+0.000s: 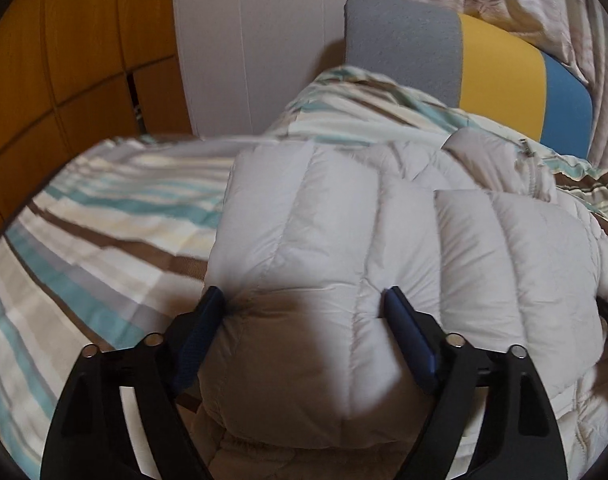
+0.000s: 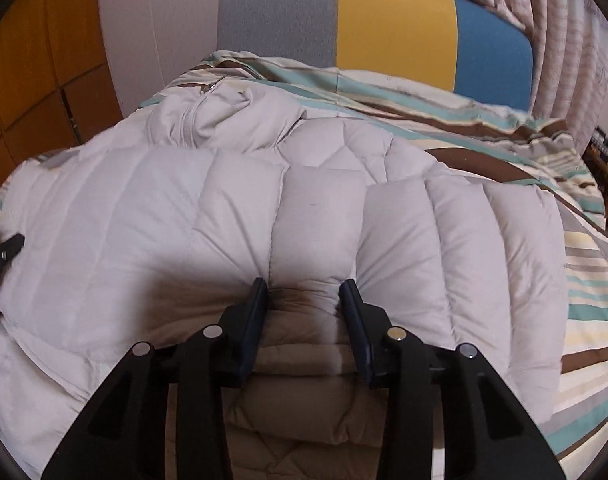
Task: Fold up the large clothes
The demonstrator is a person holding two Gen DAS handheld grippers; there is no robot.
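Observation:
A pale grey quilted down jacket (image 1: 383,220) lies on the striped bed and fills both views; it also shows in the right wrist view (image 2: 232,208). My left gripper (image 1: 305,300) has its jaws wide apart with a thick fold of the jacket's hem bulging between them. My right gripper (image 2: 304,286) has its jaws closer together, pinching a bunched fold of the jacket's hem. The jacket's collar and zip (image 2: 208,112) lie crumpled at the far end. The left gripper's tip (image 2: 4,254) shows at the left edge of the right wrist view.
The striped bed cover (image 1: 104,232) spreads left of the jacket and also right of it (image 2: 591,280). A grey, yellow and blue headboard (image 2: 383,28) stands at the far end. Curtains (image 2: 563,40) hang at right. Wooden cupboard doors (image 1: 44,60) stand at left.

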